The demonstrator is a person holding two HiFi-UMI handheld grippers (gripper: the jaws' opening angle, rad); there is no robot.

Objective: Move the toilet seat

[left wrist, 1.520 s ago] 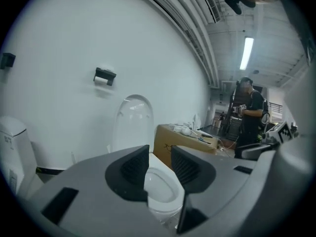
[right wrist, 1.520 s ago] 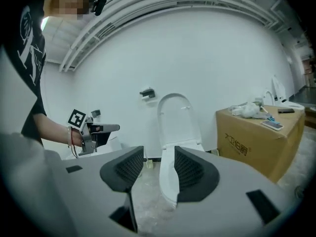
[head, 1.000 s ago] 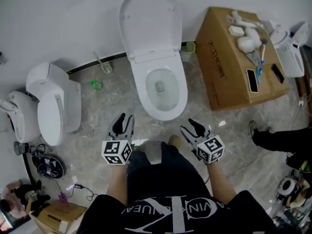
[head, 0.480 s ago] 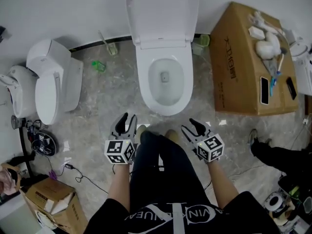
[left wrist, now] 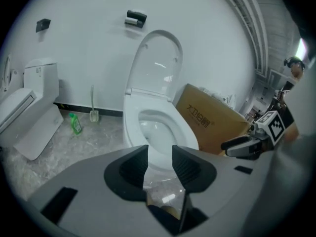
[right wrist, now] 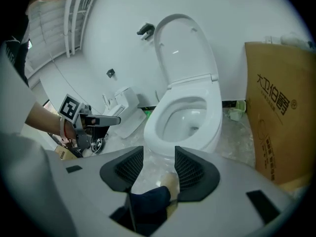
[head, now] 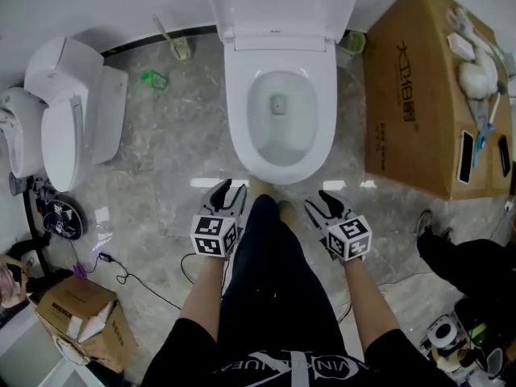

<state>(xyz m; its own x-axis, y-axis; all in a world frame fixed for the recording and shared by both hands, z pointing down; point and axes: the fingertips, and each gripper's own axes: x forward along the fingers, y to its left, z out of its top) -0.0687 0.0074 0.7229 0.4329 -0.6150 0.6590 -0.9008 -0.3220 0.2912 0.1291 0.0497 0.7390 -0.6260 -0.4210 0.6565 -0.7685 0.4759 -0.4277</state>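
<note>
From your head camera, the toilet [head: 280, 147] is right in front of you, by the far wall. The toilet seat [head: 284, 2] is tipped up and leans back on that wall, so the bowl is open. I cannot tell if a ring lies flat on the bowl as well. Your left gripper [head: 230, 193] and your right gripper [head: 321, 203] are low and near you, one beside each leg, just short of the front of the toilet. Neither one touches the toilet. A big cardboard box [head: 415, 95] stands to the right of the toilet with small things on top. A second toilet [head: 68, 127] sits well off to the left. A green bottle [head: 151, 77] lies on the floor [head: 177, 151] between the two toilets, and a brush [head: 173, 45] stands by the far wall.

From the left gripper view, the two fingers are wide apart and opening a bit more. Nothing is between them. You only see the floor and the front of the toilet past them. The seat stands up tall, farther off. Your right gripper shows at the right, in front of the box.

From the right gripper view, the fingers are wide apart too, and they hold nothing. Your shoe [right wrist: 165, 181] and trouser leg show below them. The open bowl is just ahead with the seat standing up behind it. Your left gripper shows at the left.
</note>
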